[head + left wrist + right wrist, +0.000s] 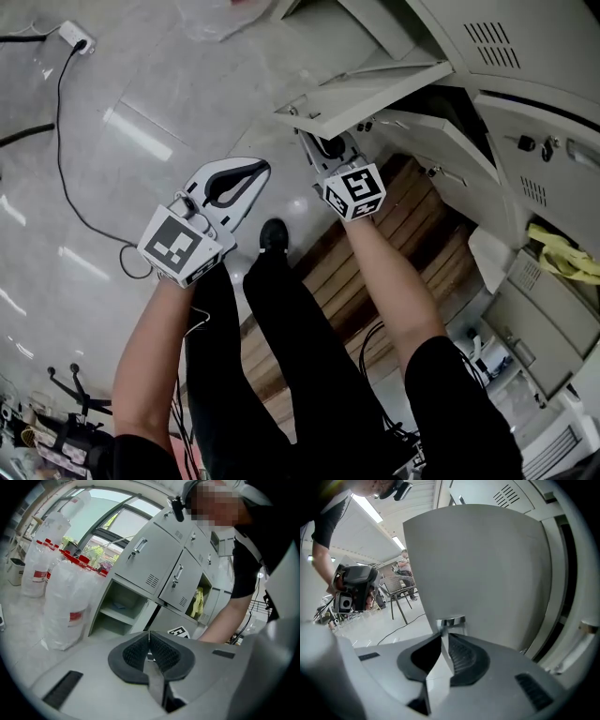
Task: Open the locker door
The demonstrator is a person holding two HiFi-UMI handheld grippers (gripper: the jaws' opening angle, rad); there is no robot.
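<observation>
Right gripper view: locker door (pixel 478 569) fills all ahead of the right gripper (pixel 443 637). We cannot see the compartment behind, and its handle (pixel 451 620) sits half buried between the jaws. Head view: jaw tips lost under the door edge (marker cube plain).

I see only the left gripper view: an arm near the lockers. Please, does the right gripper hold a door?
Observer: Yes, the right gripper is shut on the metal handle of the locker door.
Operator: Is this door open?
Observer: The head view shows it swung out from the lockers.
Operator: And where is my left gripper?
Observer: The left gripper is over the floor, near the person's shoe, touching nothing.
</observation>
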